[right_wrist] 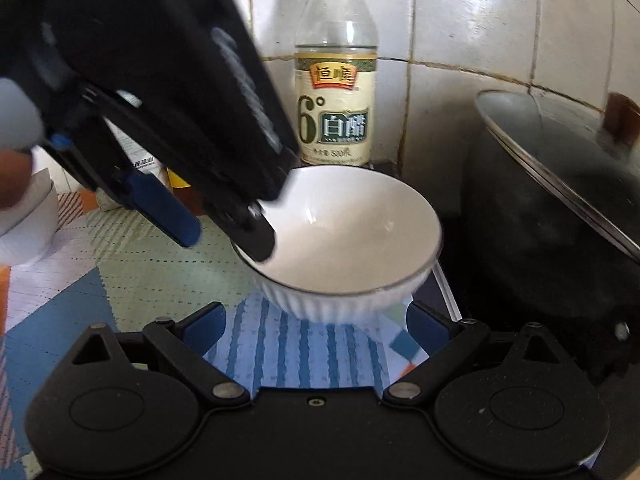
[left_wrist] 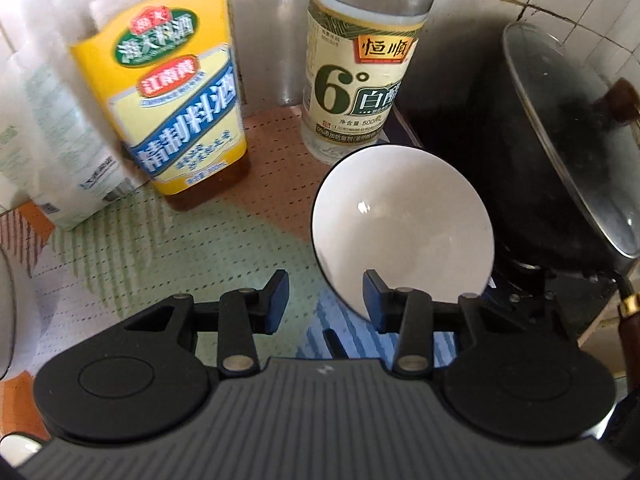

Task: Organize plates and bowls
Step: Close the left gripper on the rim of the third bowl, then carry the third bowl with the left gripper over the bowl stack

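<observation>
- White bowl [right_wrist: 352, 236]: near-left rim hidden behind the left gripper [right_wrist: 228, 236]; whether a finger touches it cannot be told.
- White vinegar bottle [left_wrist: 360, 76]: neck cut off by the top edge.
- Cooking wine bottle [left_wrist: 176, 92]: top cut off, label blurred.
- White bag [left_wrist: 52, 132]: blurred, print unreadable.
- Lidded black pot [right_wrist: 552, 208]: right side cut off.
- White cup [right_wrist: 28, 224]: cut by the left edge.
</observation>
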The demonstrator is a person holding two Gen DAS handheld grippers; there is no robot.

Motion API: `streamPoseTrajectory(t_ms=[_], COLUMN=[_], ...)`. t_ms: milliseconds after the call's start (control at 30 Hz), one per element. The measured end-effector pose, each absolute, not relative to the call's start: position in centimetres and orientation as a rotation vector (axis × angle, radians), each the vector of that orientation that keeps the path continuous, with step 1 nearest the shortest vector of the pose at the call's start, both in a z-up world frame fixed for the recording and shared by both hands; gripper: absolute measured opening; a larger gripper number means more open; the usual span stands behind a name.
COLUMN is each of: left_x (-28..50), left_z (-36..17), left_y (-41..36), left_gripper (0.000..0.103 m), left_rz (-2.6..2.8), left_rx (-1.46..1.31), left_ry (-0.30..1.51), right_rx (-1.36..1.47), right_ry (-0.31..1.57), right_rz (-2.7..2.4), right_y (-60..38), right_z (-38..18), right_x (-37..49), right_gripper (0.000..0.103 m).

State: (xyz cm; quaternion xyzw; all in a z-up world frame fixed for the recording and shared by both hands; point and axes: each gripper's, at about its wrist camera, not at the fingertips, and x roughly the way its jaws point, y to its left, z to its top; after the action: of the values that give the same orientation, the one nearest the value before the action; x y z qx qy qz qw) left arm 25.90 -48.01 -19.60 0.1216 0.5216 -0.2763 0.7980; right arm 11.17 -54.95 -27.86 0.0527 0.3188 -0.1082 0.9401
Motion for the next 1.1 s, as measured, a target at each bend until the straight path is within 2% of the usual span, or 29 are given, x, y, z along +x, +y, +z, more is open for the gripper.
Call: streamPoseTrajectory(t_ms=[233,367,500,567,1100], left_x=[27.1,27.3,27.8,27.9,24.8], left_z=[-21.2,-21.7,-22.1,-22.3,-20.3], left_y=[-49.0,-49.2,-49.1,-49.1,-48.5], left_gripper=[0.036,0.025,0.024,0.016,0.015], left_rz=[-0.582,-0.587,-0.574,-0.589,-0.575], left_rx=[0.256,0.257,0.223,0.210,0.329], left_ry=[1.144,1.146,1.167,1.170,1.132], right_rx=[0.167,0.167,0.195,0.221,0.268], right_ry=[0.664,0.666,0.641,0.629,0.620], right_rz=[-0.235,-0.239,-0.236,-0.231,-0.198], right_y=[-55.9,-56.0,-56.3,-56.7,-57.5], right_z=[-28.0,-28.2,-28.4,-28.5,-27.7], right_x=[12.3,12.7,12.6,12.6,12.1], right_gripper=[0.099,0.099,0.099,0.099,0.094])
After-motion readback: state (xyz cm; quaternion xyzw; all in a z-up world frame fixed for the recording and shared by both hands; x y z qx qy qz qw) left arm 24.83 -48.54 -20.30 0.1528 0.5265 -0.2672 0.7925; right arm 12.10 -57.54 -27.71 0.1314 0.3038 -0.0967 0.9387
